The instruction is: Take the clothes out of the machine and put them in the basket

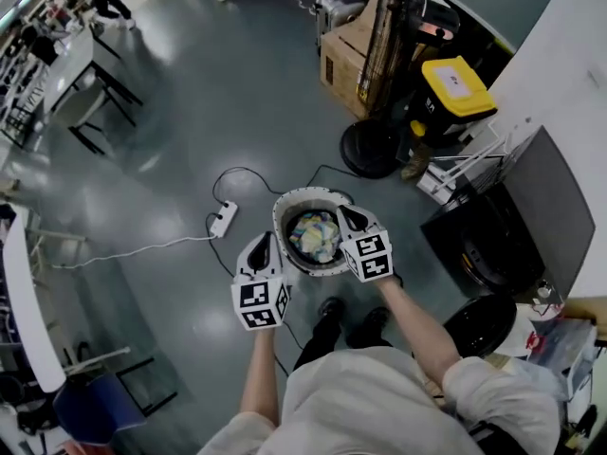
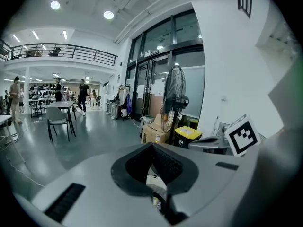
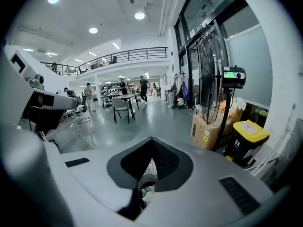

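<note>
In the head view a round white basket (image 1: pixel 281 218) stands on the grey floor, with a heap of colourful clothes (image 1: pixel 315 235) inside. My left gripper (image 1: pixel 264 243) hovers over the basket's left rim. My right gripper (image 1: pixel 343 212) hovers over its right rim. Both are above the clothes and apart from them. In the left gripper view the left gripper (image 2: pixel 152 148) has its jaws met, nothing pinched. The right gripper (image 3: pixel 151 143) is likewise shut and empty, with a scrap of the clothes (image 3: pixel 147 190) showing far below it. The dark machine (image 1: pixel 479 249) stands to the right with its door open.
A white power strip (image 1: pixel 224 220) and its cables lie left of the basket. Behind it are a fan base (image 1: pixel 370 148), a yellow-lidded bin (image 1: pixel 457 85) and a cardboard box (image 1: pixel 346 60). A table and chairs (image 1: pixel 76 93) stand far left. The person's feet (image 1: pixel 351 316) are just below the basket.
</note>
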{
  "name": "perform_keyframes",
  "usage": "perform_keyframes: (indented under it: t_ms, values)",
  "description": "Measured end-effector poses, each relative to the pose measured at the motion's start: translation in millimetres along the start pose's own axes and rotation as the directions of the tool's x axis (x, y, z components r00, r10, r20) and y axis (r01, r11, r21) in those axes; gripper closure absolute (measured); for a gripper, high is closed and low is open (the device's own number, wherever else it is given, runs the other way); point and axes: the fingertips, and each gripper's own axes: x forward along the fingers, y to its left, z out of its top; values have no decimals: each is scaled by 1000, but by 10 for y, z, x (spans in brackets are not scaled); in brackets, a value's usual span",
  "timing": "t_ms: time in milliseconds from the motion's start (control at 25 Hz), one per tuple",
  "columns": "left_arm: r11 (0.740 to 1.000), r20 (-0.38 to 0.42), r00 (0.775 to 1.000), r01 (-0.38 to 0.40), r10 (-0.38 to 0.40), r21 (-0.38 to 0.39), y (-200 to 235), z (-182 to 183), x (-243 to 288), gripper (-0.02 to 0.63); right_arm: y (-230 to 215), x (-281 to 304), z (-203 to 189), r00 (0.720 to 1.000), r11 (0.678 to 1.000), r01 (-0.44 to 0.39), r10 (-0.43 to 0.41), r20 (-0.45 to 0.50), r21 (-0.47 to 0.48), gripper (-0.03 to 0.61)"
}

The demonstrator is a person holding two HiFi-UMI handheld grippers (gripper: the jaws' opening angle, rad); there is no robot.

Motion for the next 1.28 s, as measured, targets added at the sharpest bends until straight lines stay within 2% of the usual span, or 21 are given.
perform_keyframes:
  t_ms: [160,280,400,520,760,800,920,960,1280]
  values:
    - [998,22,998,54,-55,40,-380,194,36,595,-228,-488,162,997,999,42,-42,59,8,555]
    - [990,40,992,118,-121,74,-779,364,117,595,-528,-959,218,989,994,110,-112,102,18,555]
    - [974,58,977,198,-205,113,-1259,557,236,595,-931,-1474,267,968,978,204,-209,140,45,555]
    - [944,60,952,287,-299,162,-1782,698,303,595,-1302,-2037,239,933,948,306,-317,168,86,555]
    - [861,43,882,447,-470,241,-2874,825,345,595,-1948,-3195,-53,837,851,495,-522,164,178,555]
    - [841,38,864,478,-503,252,-3066,835,338,595,-2027,-3411,-125,814,825,530,-560,157,194,555]
    - [759,20,790,582,-613,291,-3685,869,292,595,-2216,-4117,-366,719,724,646,-683,127,242,555]
    - [743,19,774,600,-633,298,-3833,872,254,595,-2249,-4308,-437,697,700,668,-708,118,253,555]
    - [679,6,715,662,-700,319,-4558,746,1,595,-2331,-5304,-891,595,588,751,-800,77,301,555]
